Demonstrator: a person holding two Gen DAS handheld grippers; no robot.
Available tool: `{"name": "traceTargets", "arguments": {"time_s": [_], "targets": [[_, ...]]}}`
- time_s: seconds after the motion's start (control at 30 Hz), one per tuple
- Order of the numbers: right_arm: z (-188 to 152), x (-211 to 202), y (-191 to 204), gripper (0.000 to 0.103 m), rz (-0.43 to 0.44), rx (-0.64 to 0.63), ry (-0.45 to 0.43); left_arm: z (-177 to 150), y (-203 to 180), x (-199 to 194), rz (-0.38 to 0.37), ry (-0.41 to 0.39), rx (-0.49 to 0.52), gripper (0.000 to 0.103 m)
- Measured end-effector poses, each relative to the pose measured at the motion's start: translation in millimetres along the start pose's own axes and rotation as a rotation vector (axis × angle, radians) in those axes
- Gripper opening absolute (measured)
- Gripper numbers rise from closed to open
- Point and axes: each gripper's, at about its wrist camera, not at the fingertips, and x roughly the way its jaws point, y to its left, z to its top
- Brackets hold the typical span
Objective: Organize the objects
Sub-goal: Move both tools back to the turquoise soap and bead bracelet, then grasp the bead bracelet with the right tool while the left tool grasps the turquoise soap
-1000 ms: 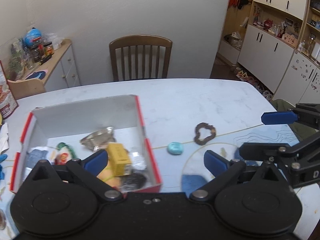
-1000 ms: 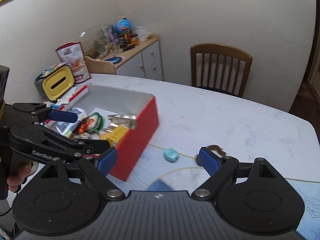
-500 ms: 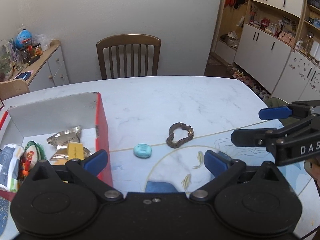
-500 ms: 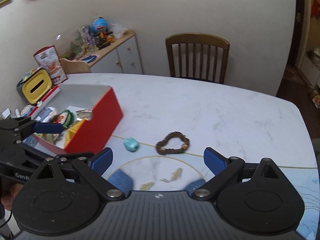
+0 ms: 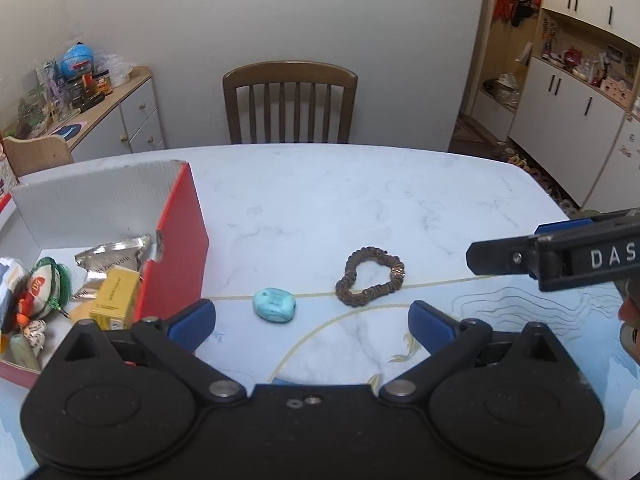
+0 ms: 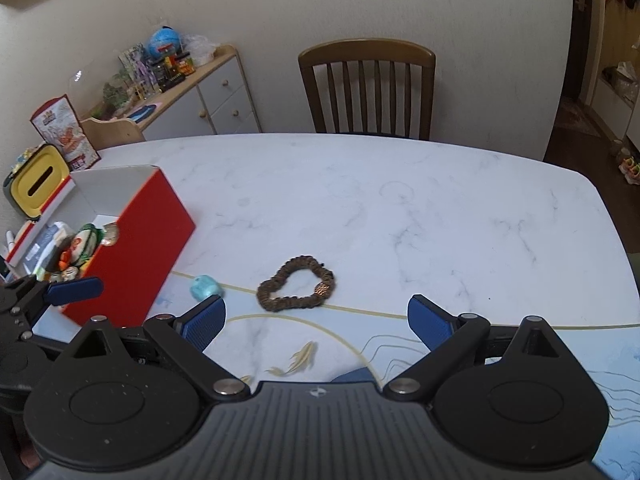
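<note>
A turquoise stone (image 5: 274,305) (image 6: 206,287) lies on the marble table just right of a red cardboard box (image 5: 176,248) (image 6: 136,240). To its right a brown bead bracelet (image 5: 370,276) (image 6: 296,284) forms a loop. The box holds a silver packet (image 5: 112,258), a yellow carton (image 5: 114,298) and a small doll (image 5: 42,288). My left gripper (image 5: 311,322) is open and empty, just short of the stone. My right gripper (image 6: 316,320) is open too, with nothing in it, close in front of the bracelet.
A wooden chair (image 5: 290,102) (image 6: 368,88) stands at the table's far edge. A sideboard (image 6: 192,96) with jars and a globe lines the left wall. A yellow-lidded bin (image 6: 38,186) and a snack bag (image 6: 66,136) sit behind the box. White cupboards (image 5: 572,112) fill the right.
Both views have swung right, from over the box to the stone and bracelet, which now lie centred in front of the open fingers. The stone and bracelet themselves stay put.
</note>
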Motion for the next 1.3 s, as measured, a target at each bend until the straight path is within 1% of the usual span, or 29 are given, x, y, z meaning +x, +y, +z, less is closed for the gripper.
{"name": "traceTargets", "arguments": {"time_s": [0.33,0.7,1.07,1.3], "targets": [[10,41,-8,0.098,0.022,-0.032,0.036,-8,-5,35,0.052,0.013,-0.044,0.102],[17,87,-4,0.098,0.055,-0.062,0.092,-12,7,68,0.072,0.048,-0.109,0.099],[21,124,-4,0.098,0.072,-0.068,0.128,-11,16,92,0.085,0.075,-0.129,0.085],[21,139,-3,0.097,0.054,-0.078,0.128,-10,22,100,0.09,0.09,-0.141,0.072]]}}
